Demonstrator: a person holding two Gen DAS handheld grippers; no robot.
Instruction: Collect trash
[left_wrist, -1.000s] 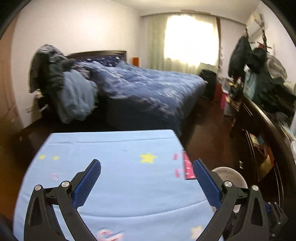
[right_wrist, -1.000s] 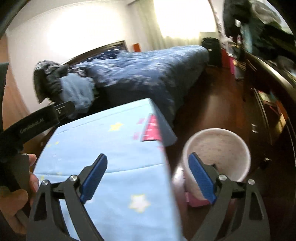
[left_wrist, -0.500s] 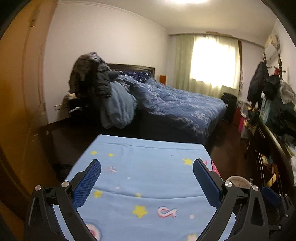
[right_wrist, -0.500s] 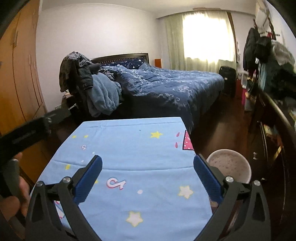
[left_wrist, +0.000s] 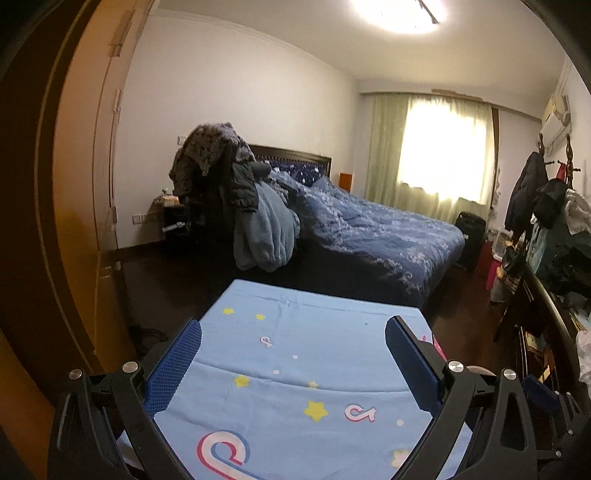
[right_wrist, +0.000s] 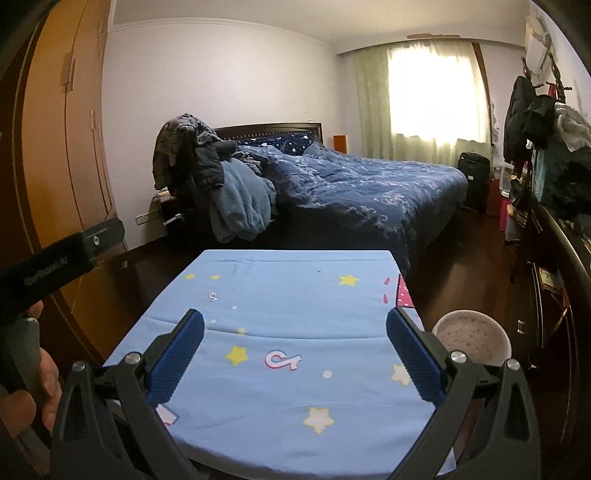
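1. Left gripper (left_wrist: 293, 334): I logged its jaws spread wide, blue pads well apart, nothing between them. It hung over the near end of the table.
2. Right gripper (right_wrist: 295, 326): likewise spread wide and holding nothing, above the same table top. The left hand (right_wrist: 35, 391) and the dark body of the other tool showed at the left edge of its view.
3. Table (right_wrist: 295, 295): covered in a light blue cloth printed with yellow and white stars and pink-and-white logo marks. I could make out no loose litter on the cloth in either view.
4. Trash bin (right_wrist: 471, 341): a round, pale, speckled container standing on the dark floor just beside the table's right front corner. Its mouth faced up; I could not tell from the right wrist view whether anything lay inside. In the left wrist view only a sliver of its rim (left_wrist: 478, 369) showed behind the right finger.
5. Bed (right_wrist: 369, 184): dark blue patterned duvet, beyond the far end of the table.
6. Clothes heap (right_wrist: 210, 177): dark jackets and a grey-blue fleece piled at the bed's left side.
7. Dark cabinet (right_wrist: 554, 266): along the right wall, its top crowded with clothing and bags.
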